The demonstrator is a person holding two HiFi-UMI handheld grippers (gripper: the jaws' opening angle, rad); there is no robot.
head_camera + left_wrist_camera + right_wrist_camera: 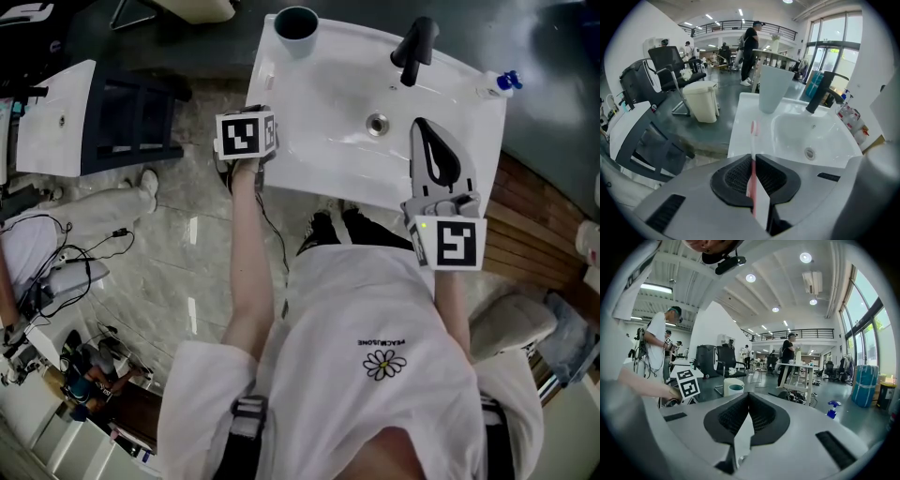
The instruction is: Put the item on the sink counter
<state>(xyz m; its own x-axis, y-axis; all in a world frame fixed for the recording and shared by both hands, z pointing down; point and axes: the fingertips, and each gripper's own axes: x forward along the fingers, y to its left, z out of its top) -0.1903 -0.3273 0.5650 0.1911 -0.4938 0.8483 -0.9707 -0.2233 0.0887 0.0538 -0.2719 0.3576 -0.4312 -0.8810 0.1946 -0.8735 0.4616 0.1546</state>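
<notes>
A pink toothbrush (752,140) sticks out from between the jaws of my left gripper (753,157), which is shut on its handle. The brush head hangs over the left rim of the white sink counter (740,136). In the head view the left gripper's marker cube (246,135) sits at the sink's (281,155) left edge. My right gripper (420,127) is held over the sink's front right part, shut with nothing in it. In the right gripper view its jaws (748,395) point up and away into the room.
A blue-grey cup (296,22) stands on the sink's back left corner, a black faucet (413,49) at the back, the drain (377,123) mid-basin. A spray bottle (498,84) lies at the right rim. A black-and-white chair (94,117) and floor cables (84,262) lie left.
</notes>
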